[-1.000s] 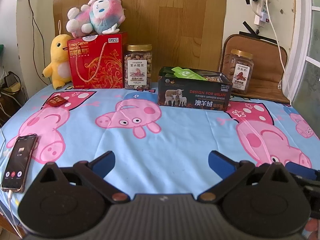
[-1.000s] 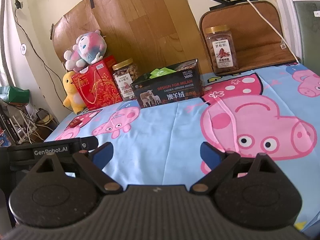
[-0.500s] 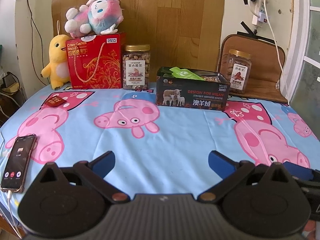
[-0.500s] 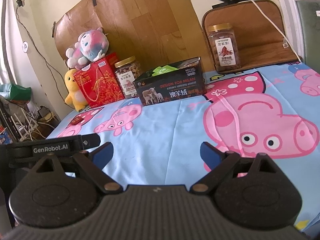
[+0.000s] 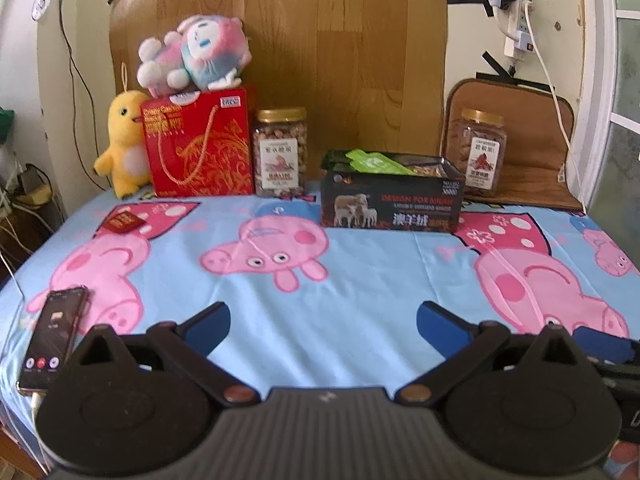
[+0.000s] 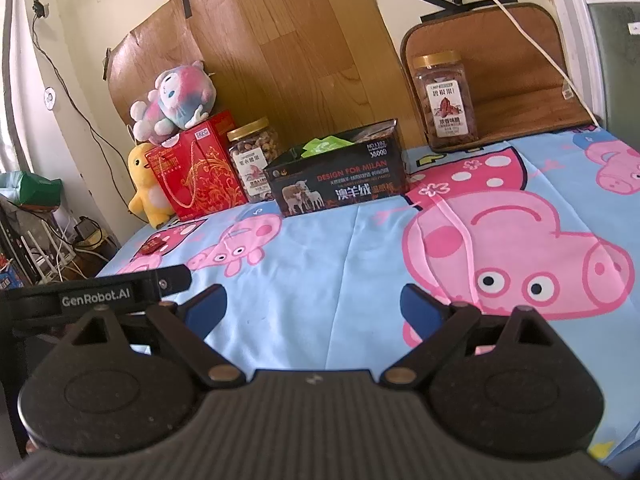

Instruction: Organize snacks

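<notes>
A dark open box [image 5: 390, 204] [image 6: 340, 184] with a sheep picture stands at the back of the table, green snack packets [image 5: 374, 162] sticking out of it. A nut jar [image 5: 281, 152] [image 6: 253, 160] stands left of it beside a red biscuit gift bag [image 5: 198, 146] [image 6: 196, 170]. A second jar [image 5: 478, 152] [image 6: 444, 100] stands at the back right. A small red packet [image 5: 123, 223] [image 6: 153, 246] lies at the left. My left gripper [image 5: 322, 322] and right gripper [image 6: 312, 306] are open and empty, low over the near part of the table, side by side.
A phone [image 5: 54, 340] on a cable lies near the left front edge. A yellow duck toy [image 5: 124, 142] and a pink-blue plush [image 5: 196, 58] sit by the gift bag. A brown cushion [image 5: 516, 140] leans against the wall at the back right. The tablecloth [image 5: 360, 264] has a pig pattern.
Both grippers have drawn back and risen slightly, so the back-row objects look a little smaller and lower. Jaws remain open. Nothing on the table has moved.
</notes>
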A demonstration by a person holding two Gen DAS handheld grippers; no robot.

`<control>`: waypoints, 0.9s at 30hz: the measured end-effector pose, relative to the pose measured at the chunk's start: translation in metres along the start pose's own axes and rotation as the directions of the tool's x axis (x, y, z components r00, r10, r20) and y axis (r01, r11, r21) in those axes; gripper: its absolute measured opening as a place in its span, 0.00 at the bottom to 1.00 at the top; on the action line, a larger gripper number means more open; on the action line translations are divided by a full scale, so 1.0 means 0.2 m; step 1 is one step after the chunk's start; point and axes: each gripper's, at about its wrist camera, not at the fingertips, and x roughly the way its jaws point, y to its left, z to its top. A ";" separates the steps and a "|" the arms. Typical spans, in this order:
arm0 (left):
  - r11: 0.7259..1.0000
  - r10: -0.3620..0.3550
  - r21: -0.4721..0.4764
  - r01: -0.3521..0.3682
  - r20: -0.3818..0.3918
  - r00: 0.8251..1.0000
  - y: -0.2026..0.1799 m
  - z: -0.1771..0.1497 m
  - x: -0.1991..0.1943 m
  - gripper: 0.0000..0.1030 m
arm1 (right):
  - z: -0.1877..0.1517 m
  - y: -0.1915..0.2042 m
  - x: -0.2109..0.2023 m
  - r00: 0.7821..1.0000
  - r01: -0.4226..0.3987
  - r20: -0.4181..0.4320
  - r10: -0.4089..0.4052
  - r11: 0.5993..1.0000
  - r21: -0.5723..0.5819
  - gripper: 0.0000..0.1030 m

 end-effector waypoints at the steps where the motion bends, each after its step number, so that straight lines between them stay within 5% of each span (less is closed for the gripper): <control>1: 1.000 0.002 0.000 -0.002 0.005 1.000 0.00 0.00 0.00 1.00 | 0.00 0.00 0.00 1.000 0.001 -0.001 -0.001 1.000 -0.002 0.93; 27: 0.999 -0.017 -0.039 0.016 -0.024 1.000 0.01 0.01 0.02 1.00 | 0.00 0.00 0.01 1.000 0.010 -0.005 -0.010 1.000 -0.010 0.93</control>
